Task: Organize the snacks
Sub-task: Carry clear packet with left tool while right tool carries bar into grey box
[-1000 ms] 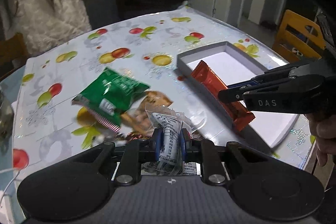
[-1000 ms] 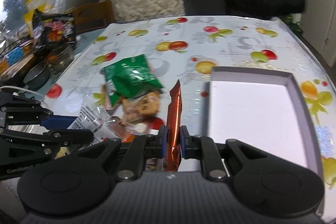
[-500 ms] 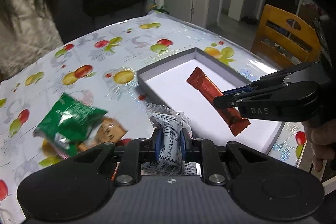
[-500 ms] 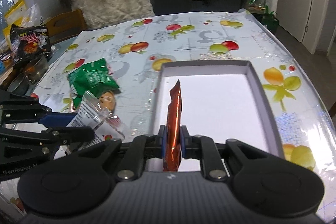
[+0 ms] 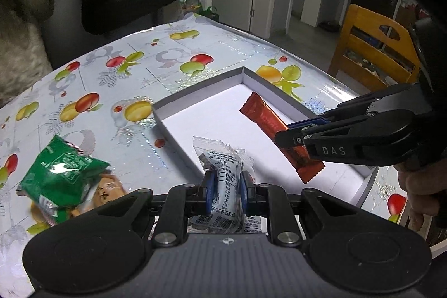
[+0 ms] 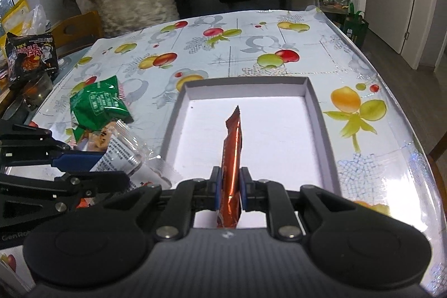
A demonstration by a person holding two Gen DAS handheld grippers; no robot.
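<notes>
Left claw is closed on a clear printed snack packet, held above the near-left rim of the shallow grey tray. Right claw is clamped on an orange-red snack bar, held on edge above the tray's white floor; whether the bar touches the floor cannot be told. The tray sits on the desk, toward its right edge. A green snack pouch lies on another packet on the desk, left of the tray.

Home dining room, fruit-print tablecloth, wooden chair
</notes>
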